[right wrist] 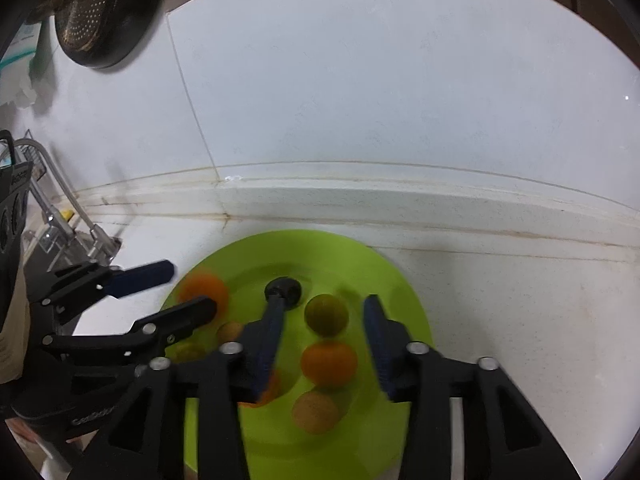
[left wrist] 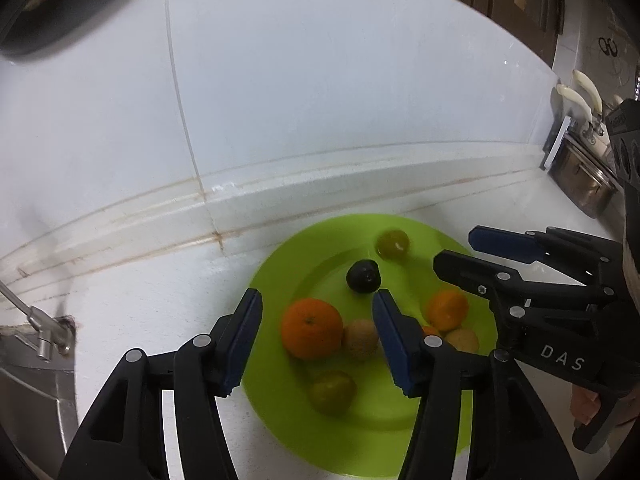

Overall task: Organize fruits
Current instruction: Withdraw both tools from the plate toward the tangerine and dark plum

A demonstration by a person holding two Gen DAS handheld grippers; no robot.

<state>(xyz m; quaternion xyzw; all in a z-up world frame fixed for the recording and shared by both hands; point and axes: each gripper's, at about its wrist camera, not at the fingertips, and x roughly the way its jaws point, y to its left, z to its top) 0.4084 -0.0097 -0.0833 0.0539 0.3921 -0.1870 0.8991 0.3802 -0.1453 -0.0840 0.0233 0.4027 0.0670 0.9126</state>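
Observation:
A lime green plate on the white counter holds several fruits: a big orange, a tan fruit, a green fruit, a dark plum, another green fruit and a small orange. My left gripper is open above the big orange and tan fruit. My right gripper is open over the plate, above a green fruit and an orange. Each gripper shows in the other view, the right and the left, both open.
A tiled wall with a raised ledge runs behind the plate. A sink and tap lie to the left. Steel pots stand at the far right. A dark colander hangs on the wall at upper left.

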